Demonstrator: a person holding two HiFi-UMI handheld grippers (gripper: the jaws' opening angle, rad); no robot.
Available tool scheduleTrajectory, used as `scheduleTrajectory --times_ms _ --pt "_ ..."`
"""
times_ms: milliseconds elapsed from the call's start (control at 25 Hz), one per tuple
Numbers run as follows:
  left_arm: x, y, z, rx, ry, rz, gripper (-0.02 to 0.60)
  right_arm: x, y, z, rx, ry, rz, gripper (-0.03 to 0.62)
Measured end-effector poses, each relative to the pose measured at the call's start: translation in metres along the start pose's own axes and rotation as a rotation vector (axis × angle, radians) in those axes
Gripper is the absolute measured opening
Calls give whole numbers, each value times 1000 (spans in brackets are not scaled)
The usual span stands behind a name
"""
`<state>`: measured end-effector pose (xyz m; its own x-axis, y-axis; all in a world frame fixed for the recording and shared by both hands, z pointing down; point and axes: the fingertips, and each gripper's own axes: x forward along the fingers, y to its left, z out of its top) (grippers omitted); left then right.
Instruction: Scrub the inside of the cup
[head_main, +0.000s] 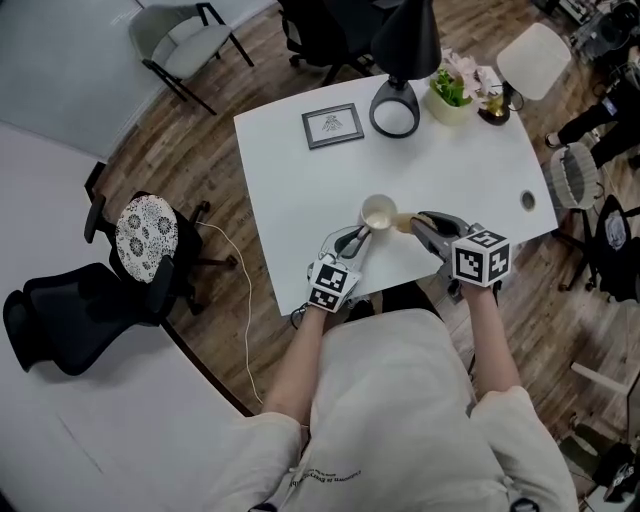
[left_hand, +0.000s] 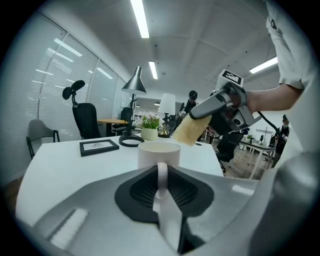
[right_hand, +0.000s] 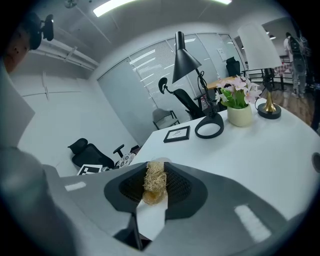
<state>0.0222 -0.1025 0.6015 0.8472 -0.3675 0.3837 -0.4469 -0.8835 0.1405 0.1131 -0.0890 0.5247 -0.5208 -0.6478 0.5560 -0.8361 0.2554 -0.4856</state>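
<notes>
A white cup (head_main: 378, 213) stands upright on the white table (head_main: 300, 200) near its front edge. My left gripper (head_main: 355, 240) is shut on the cup's handle (left_hand: 161, 172); the cup's body (left_hand: 158, 153) rises just beyond the jaws. My right gripper (head_main: 420, 222) is shut on a yellow fibrous sponge (right_hand: 153, 181). The sponge (left_hand: 189, 130) hangs at an angle just right of the cup's rim and a little above it, outside the cup. In the head view the sponge (head_main: 404, 222) sits right beside the cup.
At the table's far side stand a black-framed picture (head_main: 333, 126), a black desk lamp with a ring base (head_main: 394, 108), a potted plant (head_main: 450, 95) and a small gold-footed lamp (head_main: 495, 108). Black office chairs (head_main: 140, 250) stand left of the table.
</notes>
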Motion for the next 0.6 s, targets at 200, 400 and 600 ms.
scheduleTrajectory --times_ms 200,400,600 --pt "-1 -1 -9 11 13 11 51 0 5 -4 -14 16 14 107" --pt "-1 -5 -13 11 3 24 57 -1 4 -8 -14 17 9 109" --pt "-1 -5 -13 -13 -7 43 105 -4 3 -10 -26 21 -2 109"
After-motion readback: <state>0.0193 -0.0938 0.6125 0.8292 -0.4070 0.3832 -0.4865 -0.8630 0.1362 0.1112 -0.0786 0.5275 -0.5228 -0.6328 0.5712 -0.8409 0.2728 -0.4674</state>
